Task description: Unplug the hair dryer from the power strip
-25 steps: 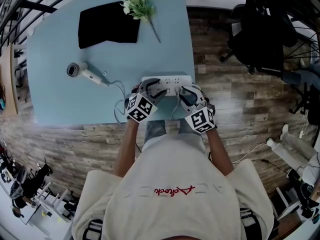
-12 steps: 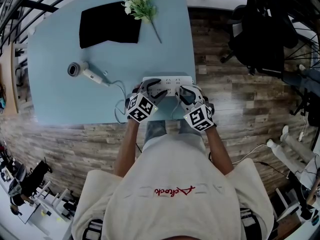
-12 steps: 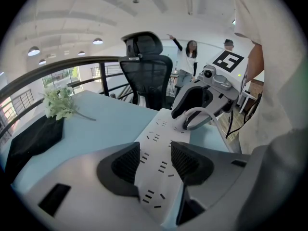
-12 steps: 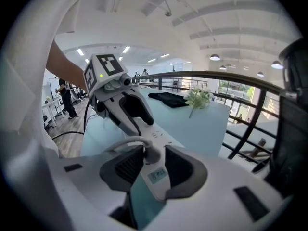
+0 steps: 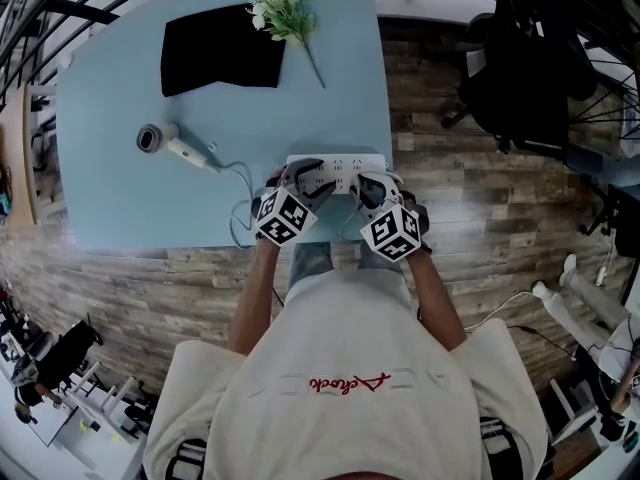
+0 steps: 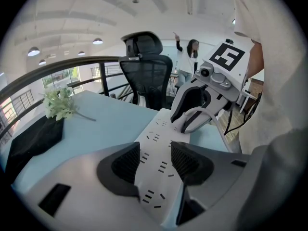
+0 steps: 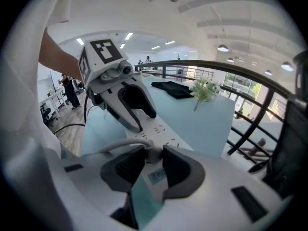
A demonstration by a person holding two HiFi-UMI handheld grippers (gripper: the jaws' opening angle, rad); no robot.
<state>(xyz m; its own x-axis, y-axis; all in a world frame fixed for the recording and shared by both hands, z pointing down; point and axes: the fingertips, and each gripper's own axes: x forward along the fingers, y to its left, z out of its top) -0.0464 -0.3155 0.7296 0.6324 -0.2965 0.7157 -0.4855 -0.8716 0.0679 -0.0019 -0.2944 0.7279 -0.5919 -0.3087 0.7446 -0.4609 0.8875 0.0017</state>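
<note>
A white power strip (image 5: pixel 345 165) lies at the near edge of the light blue table (image 5: pixel 110 198). The hair dryer (image 5: pixel 160 140) lies to its left, its white cord (image 5: pixel 240 175) curving toward the strip. My left gripper (image 5: pixel 300 180) (image 6: pixel 155 148) is shut across the width of the strip (image 6: pixel 159 131), a pad on each long side. My right gripper (image 5: pixel 368 190) (image 7: pixel 151 150) straddles the white plug (image 7: pixel 153 157) seated in the strip. Its jaws have just been closing, and its pads stand close on either side of the plug without clearly pressing it.
A black cloth (image 5: pixel 222 48) and a sprig of white flowers (image 5: pixel 285 8) lie at the far side of the table. A black office chair (image 5: pixel 530 78) stands on the wood floor to the right. The table's near edge runs just under my grippers.
The right gripper's marker cube has tilted and shifted a little to the left, toward the plug. The left gripper and the power strip have stayed put.
</note>
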